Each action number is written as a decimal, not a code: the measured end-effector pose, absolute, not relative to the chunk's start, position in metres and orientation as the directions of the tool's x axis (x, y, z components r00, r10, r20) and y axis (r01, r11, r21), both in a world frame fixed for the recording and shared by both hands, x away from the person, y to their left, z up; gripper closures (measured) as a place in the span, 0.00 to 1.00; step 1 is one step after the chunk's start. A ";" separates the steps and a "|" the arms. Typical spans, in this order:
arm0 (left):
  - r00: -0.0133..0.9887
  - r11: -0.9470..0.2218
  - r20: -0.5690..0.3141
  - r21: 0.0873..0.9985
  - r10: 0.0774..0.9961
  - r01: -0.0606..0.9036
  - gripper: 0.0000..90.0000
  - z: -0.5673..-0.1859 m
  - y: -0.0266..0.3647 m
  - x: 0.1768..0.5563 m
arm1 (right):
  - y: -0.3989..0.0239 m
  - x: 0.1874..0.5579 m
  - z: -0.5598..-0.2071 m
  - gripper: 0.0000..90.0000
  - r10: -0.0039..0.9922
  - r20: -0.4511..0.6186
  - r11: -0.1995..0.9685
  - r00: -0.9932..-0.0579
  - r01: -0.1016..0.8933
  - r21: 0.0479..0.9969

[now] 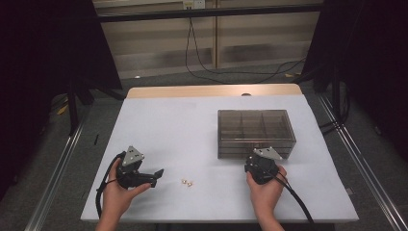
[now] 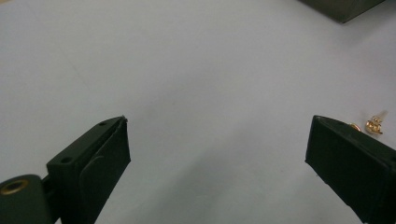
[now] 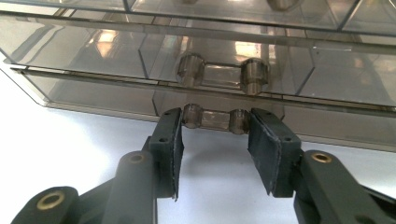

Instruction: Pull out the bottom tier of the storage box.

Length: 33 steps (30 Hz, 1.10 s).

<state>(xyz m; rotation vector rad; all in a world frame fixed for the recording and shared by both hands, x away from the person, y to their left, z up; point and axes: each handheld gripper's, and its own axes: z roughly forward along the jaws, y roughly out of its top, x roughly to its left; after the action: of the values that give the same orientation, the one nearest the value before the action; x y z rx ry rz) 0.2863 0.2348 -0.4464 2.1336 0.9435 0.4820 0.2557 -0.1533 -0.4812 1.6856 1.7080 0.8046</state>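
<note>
Two jaws astride bottom drawer handle (image 3: 215, 119)

We list the table cover (image 1: 192, 134) as plain pale lavender-white, unpatterned; a light wood edge (image 1: 211, 90) shows at its far side. We list the drawer box (image 1: 256, 133) as smoky grey-brown, see-through plastic, its handle (image 3: 215, 119) of the same tint. We record both the left gripper (image 1: 156, 174) and right gripper (image 3: 215, 140) as matte black, with brass-coloured pivot rings and a grey top plate each. We list the two small studs (image 1: 187, 182) as gold.
</note>
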 end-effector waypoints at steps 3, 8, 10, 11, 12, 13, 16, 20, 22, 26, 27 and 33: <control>0.665 -0.460 0.041 0.754 0.746 0.469 0.07 -0.447 0.235 0.287 | -0.153 0.256 -0.481 0.62 1.000 -0.001 0.008 -0.010 0.636 0.772; 0.666 -0.470 0.049 0.745 0.745 0.472 0.07 -0.447 0.233 0.286 | -0.160 0.253 -0.473 0.91 0.999 0.041 -0.022 -0.018 0.602 0.798; 0.668 -0.468 0.045 0.748 0.743 0.471 0.07 -0.448 0.232 0.287 | -0.162 0.254 -0.474 0.87 0.998 0.056 -0.026 -0.030 0.621 0.784; 0.669 -0.470 0.046 0.747 0.742 0.470 0.07 -0.448 0.231 0.286 | -0.160 0.253 -0.474 0.81 0.999 0.035 -0.004 -0.038 0.621 0.784; 0.671 -0.473 0.047 0.745 0.740 0.470 0.07 -0.448 0.231 0.286 | -0.159 0.253 -0.475 0.79 0.999 0.030 0.003 -0.042 0.622 0.783; 0.671 -0.473 0.047 0.745 0.740 0.470 0.07 -0.448 0.231 0.286 | -0.159 0.253 -0.475 0.79 0.999 0.030 0.003 -0.042 0.622 0.783; 0.671 -0.480 0.053 0.742 0.739 0.469 0.07 -0.448 0.231 0.286 | -0.154 0.252 -0.477 0.70 0.998 0.036 0.001 -0.046 0.629 0.778; 0.672 -0.481 0.055 0.741 0.739 0.468 0.07 -0.448 0.231 0.285 | -0.151 0.251 -0.476 0.61 1.000 0.014 0.006 -0.028 0.629 0.777; 0.673 -0.484 0.058 0.741 0.738 0.466 0.07 -0.448 0.232 0.285 | -0.152 0.251 -0.476 0.61 1.000 -0.004 0.016 -0.020 0.637 0.771; 0.673 -0.488 0.062 0.738 0.737 0.467 0.07 -0.448 0.231 0.285 | -0.156 0.255 -0.478 0.57 1.000 0.012 0.001 -0.016 0.657 0.754; 0.674 -0.488 0.062 0.738 0.737 0.466 0.07 -0.448 0.231 0.285 | -0.156 0.256 -0.479 0.56 1.000 0.011 0.003 -0.017 0.661 0.751; 0.673 -0.490 0.062 0.734 0.737 0.469 0.07 -0.449 0.230 0.285 | -0.154 0.261 -0.486 0.61 1.000 0.019 -0.015 0.002 0.680 0.733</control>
<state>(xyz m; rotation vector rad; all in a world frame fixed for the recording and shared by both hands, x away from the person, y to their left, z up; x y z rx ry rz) 0.2849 0.2305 -0.4493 2.1760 0.9249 0.4865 0.2608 -0.1539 -0.4856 1.7485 1.7311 0.7754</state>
